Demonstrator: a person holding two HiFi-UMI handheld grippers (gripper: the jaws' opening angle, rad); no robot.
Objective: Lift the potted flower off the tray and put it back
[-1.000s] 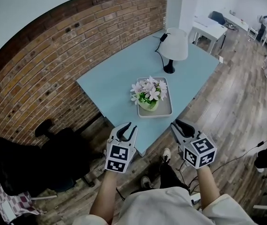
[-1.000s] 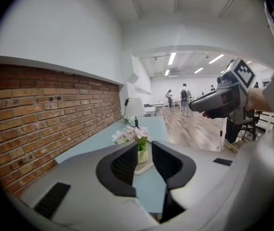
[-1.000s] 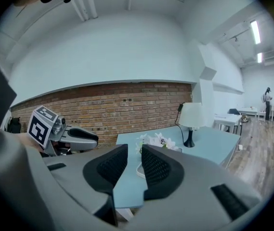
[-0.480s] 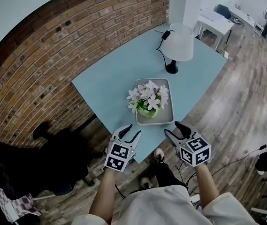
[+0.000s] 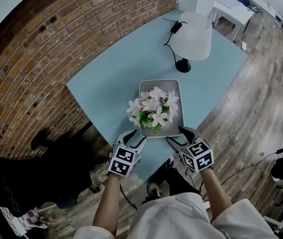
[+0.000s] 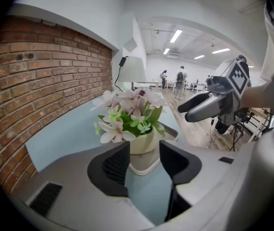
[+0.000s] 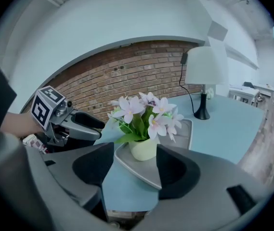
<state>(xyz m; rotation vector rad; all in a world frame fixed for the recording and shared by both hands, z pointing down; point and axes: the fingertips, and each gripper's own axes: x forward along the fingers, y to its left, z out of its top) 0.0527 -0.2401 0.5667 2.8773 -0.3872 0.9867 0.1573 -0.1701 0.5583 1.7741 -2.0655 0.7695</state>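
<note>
A potted flower [image 5: 152, 109] with pale pink blooms and a cream pot stands on a grey tray [image 5: 174, 88] near the front edge of the light blue table [image 5: 116, 78]. My left gripper [image 5: 133, 139] sits at the tray's near left corner, its jaws opening, nothing between them. My right gripper [image 5: 178, 134] sits at the near right corner, jaws opening too, also empty. In the left gripper view the pot [image 6: 142, 141] shows a short way beyond the fingertips, with the right gripper [image 6: 198, 108] at the right. The right gripper view shows the pot [image 7: 144, 148] and the tray [image 7: 141, 170] ahead.
A white table lamp [image 5: 193, 37] stands behind the tray, its cable running to the brick wall [image 5: 42, 63]. A black chair [image 5: 37, 173] stands on the wooden floor to the left. White desks [image 5: 233, 9] stand far back.
Both grippers have moved forward and down toward the tray's near corners, and their jaws have spread wider. The flower and tray have not moved on the table.
</note>
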